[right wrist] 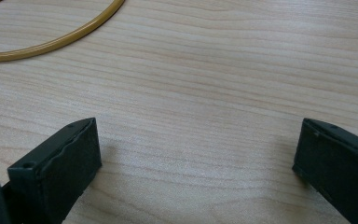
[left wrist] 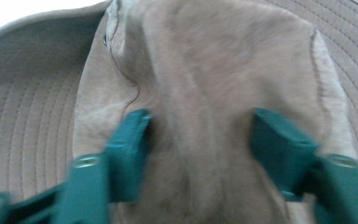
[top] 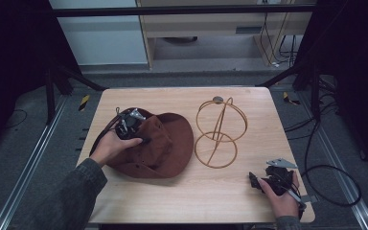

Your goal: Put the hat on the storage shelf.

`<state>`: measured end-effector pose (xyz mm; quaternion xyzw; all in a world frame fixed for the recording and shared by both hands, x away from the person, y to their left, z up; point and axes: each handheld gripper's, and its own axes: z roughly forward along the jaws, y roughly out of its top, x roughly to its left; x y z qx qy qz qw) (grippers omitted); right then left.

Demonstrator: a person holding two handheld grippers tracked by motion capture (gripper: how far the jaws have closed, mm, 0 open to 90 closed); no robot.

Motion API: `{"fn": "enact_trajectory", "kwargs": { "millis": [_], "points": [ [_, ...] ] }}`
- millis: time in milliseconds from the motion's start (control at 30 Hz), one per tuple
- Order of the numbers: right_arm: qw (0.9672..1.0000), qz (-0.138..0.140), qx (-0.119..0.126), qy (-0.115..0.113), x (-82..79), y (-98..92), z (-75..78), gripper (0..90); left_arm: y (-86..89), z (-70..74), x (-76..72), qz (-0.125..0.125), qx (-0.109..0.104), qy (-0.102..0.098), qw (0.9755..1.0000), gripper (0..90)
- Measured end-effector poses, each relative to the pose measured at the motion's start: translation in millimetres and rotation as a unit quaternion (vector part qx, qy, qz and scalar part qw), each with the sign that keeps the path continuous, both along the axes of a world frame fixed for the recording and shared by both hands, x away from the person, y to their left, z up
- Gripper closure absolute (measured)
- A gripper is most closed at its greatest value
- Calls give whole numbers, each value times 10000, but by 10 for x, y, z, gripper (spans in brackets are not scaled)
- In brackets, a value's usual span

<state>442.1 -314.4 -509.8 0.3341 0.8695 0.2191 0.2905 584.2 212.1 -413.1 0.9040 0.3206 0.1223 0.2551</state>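
Note:
A brown wide-brimmed hat [top: 165, 143] lies on the left half of the wooden table [top: 211, 191]. My left gripper [top: 139, 134] reaches down onto its crown. In the left gripper view the hat [left wrist: 205, 70] is close up, and the left gripper [left wrist: 200, 135] has its green pads pressing a raised fold of the crown from both sides. A gold wire hat stand [top: 219, 129] stands upright to the right of the hat. My right gripper [top: 255, 181] rests low near the table's front right corner. Seen in its own view, the right gripper [right wrist: 196, 140] is open over bare wood.
The stand's base ring [right wrist: 65, 39] curves across the upper left of the right gripper view, apart from the jaws. Black cables [top: 326, 172] trail off the table's right side onto the floor. Bare table [right wrist: 214, 70] lies between the stand and the right hand.

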Motion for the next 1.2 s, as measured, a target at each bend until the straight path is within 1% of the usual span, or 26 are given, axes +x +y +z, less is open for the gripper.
{"fn": "enact_trajectory", "kwargs": {
  "millis": [33, 67, 100, 133, 167, 267, 300, 333, 367, 400, 433, 600, 633, 700, 733, 800, 833, 867, 933, 967, 1000, 1100, 1133, 1200],
  "points": [
    [10000, -2, 1, -2, 0, 0, 0, 7, -5, 13, -1, -26, 9, -1, 10000, 547],
    [10000, -2, 1, -2, 0, 0, 0, 7, -5, 13, -1, -26, 9, -1, 10000, 594],
    [10000, 0, 0, -3, 0, 0, 0, 7, -20, 27, -4, -53, 130, -4, 9999, 636],
    [10000, 0, -1, -1, 0, 0, 0, 7, -20, 27, -4, -53, 130, -4, 9999, 688],
    [10000, 0, 0, -3, 0, 0, 0, 7, -31, 38, -11, -91, 205, -27, 9997, 732],
    [10000, -1, 1, -2, 0, 0, 0, 7, -29, 56, -15, -93, 189, 7, 9998, 845],
    [10000, -1, 1, -2, 0, 0, 0, 7, -26, 62, -16, -85, 164, 23, 9998, 845],
    [10000, 0, 1, 0, 0, 0, 0, 7, -23, 67, -14, -73, 178, 56, 9998, 882],
    [10000, -2, 1, -2, 0, 0, 0, 7, -8, 80, -4, -12, 169, 144, 9998, 884],
    [10000, 1, -2, -2, 0, 0, 0, 7, -8, 80, -4, -12, 169, 144, 9998, 885],
    [10000, 0, -1, -2, 0, 0, 0, 7, 3, 99, -2, 28, 101, 133, 9999, 885],
    [10000, 1, -1, -1, 0, 0, 0, 7, 3, 162, -33, -25, 69, 50, 10000, 886],
    [10000, -2, 0, -3, 0, 0, 0, 7, 7, 217, -54, -48, 34, -21, 10000, 886],
    [10000, -1, 1, -2, 0, 0, 0, 6, 8, 240, -64, -53, 18, -41, 10000, 886],
    [10000, -1, 0, -2, 0, 0, 0, 7, 10, 279, -82, -66, 22, -114, 9999, 886],
    [10000, -2, -1, -2, 0, 0, 0, 7, 18, 334, -111, -83, -21, -179, 9998, 886],
    [10000, -2, -1, -3, 0, 0, 0, 6, 35, 395, -148, -102, -46, -263, 9996, 886],
    [10000, -2, -1, -3, 0, 0, 0, 6, 35, 395, -148, -102, -46, -263, 9996, 886],
    [10000, -1, 1, -2, 0, 0, 0, 7, 57, 455, -189, -115, -80, -335, 9993, 886],
    [10000, 0, 1, -3, 0, 0, 0, 7, 81, 513, -236, -129, -86, -419, 9990, 886],
    [10000, 0, 1, -3, 0, 0, 0, 7, 81, 513, -236, -129, -86, -419, 9990, 886],
    [10000, -1, 2, -3, 0, 0, 0, 7, 147, 633, -331, -176, -150, -524, 9984, 885],
    [10000, -1, 2, -3, 0, 0, 0, 7, 147, 633, -331, -176, -150, -524, 9984, 886],
    [10000, 0, -1, -3, 0, 0, 0, 7, 187, 703, -380, -158, -223, -596, 9979, 886]
  ]
}}
